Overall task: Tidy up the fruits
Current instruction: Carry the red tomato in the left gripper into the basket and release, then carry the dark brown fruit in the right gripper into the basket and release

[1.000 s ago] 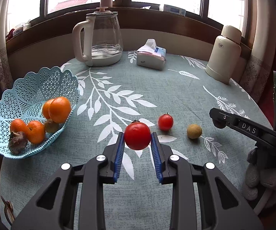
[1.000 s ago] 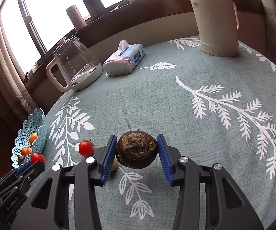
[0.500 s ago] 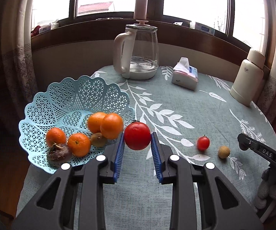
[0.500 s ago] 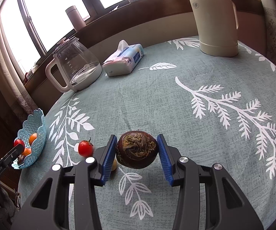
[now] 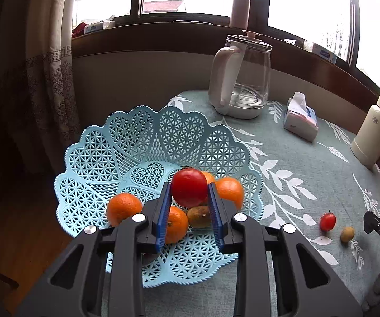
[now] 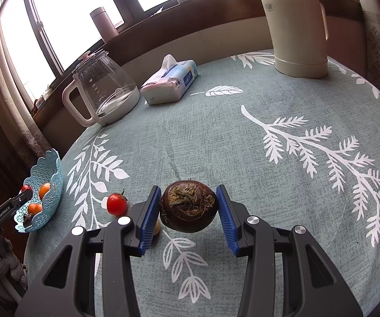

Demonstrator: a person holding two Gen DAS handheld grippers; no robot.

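Left gripper (image 5: 189,198) clamped a tomato (image 5: 189,187) above the basket (image 5: 126,142); released high, it could bruise or bounce off the oranges (image 5: 229,189).

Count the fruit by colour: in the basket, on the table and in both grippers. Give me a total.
Orange fruits: 4, in the basket
Red tomatoes: 2, one in the left gripper, one on the table
Dark brown fruits: 2, one in the right gripper, one in the basket
Green-brown fruit: 1
Small tan fruit: 1
Total: 10
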